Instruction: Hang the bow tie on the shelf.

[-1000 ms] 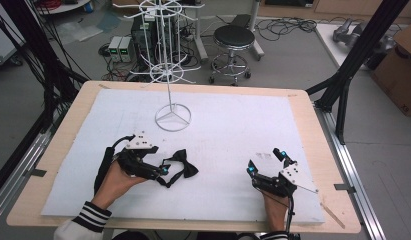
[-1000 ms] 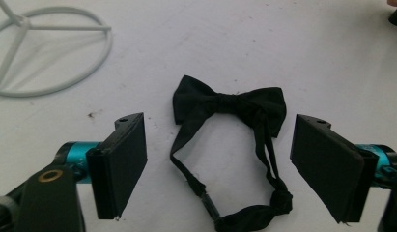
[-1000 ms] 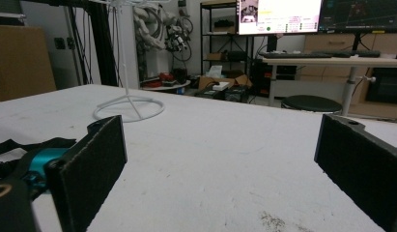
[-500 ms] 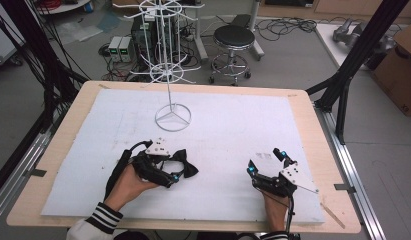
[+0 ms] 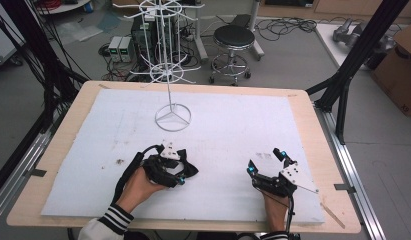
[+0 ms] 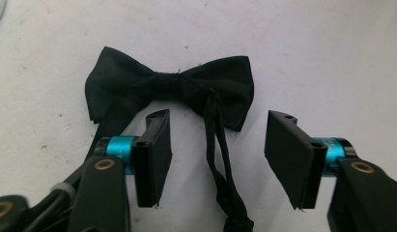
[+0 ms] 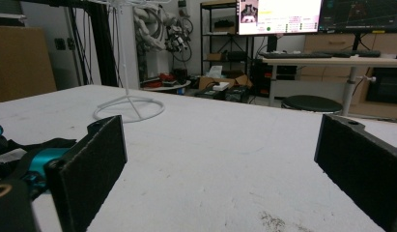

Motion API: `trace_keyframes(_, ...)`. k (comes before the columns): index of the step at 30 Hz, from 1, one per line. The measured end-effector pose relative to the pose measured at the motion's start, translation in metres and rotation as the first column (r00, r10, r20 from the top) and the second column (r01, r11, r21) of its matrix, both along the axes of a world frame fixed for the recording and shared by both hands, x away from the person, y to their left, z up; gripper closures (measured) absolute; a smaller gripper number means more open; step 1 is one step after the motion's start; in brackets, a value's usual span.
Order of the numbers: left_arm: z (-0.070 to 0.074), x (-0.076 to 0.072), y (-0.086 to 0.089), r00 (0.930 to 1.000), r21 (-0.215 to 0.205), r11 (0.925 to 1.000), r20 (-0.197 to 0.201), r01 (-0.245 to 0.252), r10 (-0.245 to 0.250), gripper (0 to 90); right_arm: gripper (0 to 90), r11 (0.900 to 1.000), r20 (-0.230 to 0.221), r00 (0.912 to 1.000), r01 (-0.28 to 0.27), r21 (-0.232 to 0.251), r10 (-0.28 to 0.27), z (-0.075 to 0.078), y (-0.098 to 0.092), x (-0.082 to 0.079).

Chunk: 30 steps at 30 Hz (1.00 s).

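Left gripper view: left gripper (image 6: 215, 159) is hanging over a black bow tie (image 6: 169, 87), jaws half open and just now closing in, nothing pinched between the pads (image 6: 155, 154) yet.
Bow tie: it is lying flat on the white mat (image 5: 233, 125), near the front edge, just ahead of the left gripper (image 5: 180, 172) in the high view; two thin straps (image 6: 218, 159) are trailing from the knot and running down between the jaws.
Step in hand: by my reading, the left gripper is closing for a pick-up of the tie, likely to hang it on the stand (image 5: 170, 75).
Doing it well: the pads are sitting short of the knot, so pushing forward until the bunched centre sits between them should be giving a firmer hold than the straps alone; keeping the pads low to the mat is helping to scoop the cloth rather than slide over it.
Right gripper: right gripper (image 5: 267, 162) is resting on the mat well apart from the tie, jaws wide and holding nothing.
Materials: tie is soft matte fabric, two flared wings pinched at a tight knot; pads are dull, grainy black foam; mat is chalky white and slightly speckled; stand is thin white wire with a ring base.
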State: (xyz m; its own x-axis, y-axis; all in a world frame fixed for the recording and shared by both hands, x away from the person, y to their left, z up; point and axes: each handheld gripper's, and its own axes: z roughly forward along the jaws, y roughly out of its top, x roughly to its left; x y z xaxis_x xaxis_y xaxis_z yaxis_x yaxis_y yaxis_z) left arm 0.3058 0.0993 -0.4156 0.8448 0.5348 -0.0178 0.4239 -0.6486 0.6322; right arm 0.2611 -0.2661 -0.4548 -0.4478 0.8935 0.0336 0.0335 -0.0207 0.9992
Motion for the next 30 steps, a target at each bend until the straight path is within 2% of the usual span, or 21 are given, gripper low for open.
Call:
trace_keyframes(5, -0.002, 0.000, -0.003, 1.0000, 0.024, 0.9997, -0.003, -0.001, 0.001, 53.5, 3.3, 1.000, -0.001, 1.0000, 0.000, 0.000, 0.000, 0.000, 0.000, 0.000)
trace_keyframes(6, -0.003, -0.001, -0.004, 1.0000, 0.052, 0.9986, -0.002, 0.002, -0.002, 56.2, 3.3, 1.000, -0.001, 1.0000, -0.001, -0.001, 0.001, 0.000, 0.000, 0.000)
trace_keyframes(8, -0.004, -0.001, -0.006, 0.9999, 0.074, 0.9973, 0.012, 0.000, -0.001, 56.8, 3.3, 1.000, 0.000, 1.0000, 0.000, -0.001, 0.000, 0.000, 0.000, 0.000)
trace_keyframes(18, -0.006, 0.001, -0.010, 1.0000, 0.070, 0.9975, 0.000, 0.004, -0.004, 71.1, 3.4, 1.000, 0.000, 1.0000, 0.001, -0.003, -0.001, 0.000, 0.000, 0.000)
trace_keyframes(22, -0.007, 0.002, -0.011, 1.0000, 0.089, 0.9960, -0.002, 0.006, -0.006, 75.3, 3.3, 1.000, -0.002, 1.0000, 0.000, -0.003, 0.000, 0.000, 0.000, 0.000)
trace_keyframes(27, -0.007, 0.005, -0.009, 0.9998, 0.076, 0.9971, -0.016, -0.008, 0.010, 85.1, 3.3, 1.000, -0.002, 1.0000, 0.000, -0.004, 0.000, 0.000, 0.000, 0.000)
trace_keyframes(30, -0.008, 0.007, -0.008, 0.9997, 0.070, 0.9975, -0.021, -0.013, 0.014, 86.8, 3.3, 1.000, -0.002, 1.0000, 0.000, -0.004, 0.000, 0.000, 0.000, 0.000)
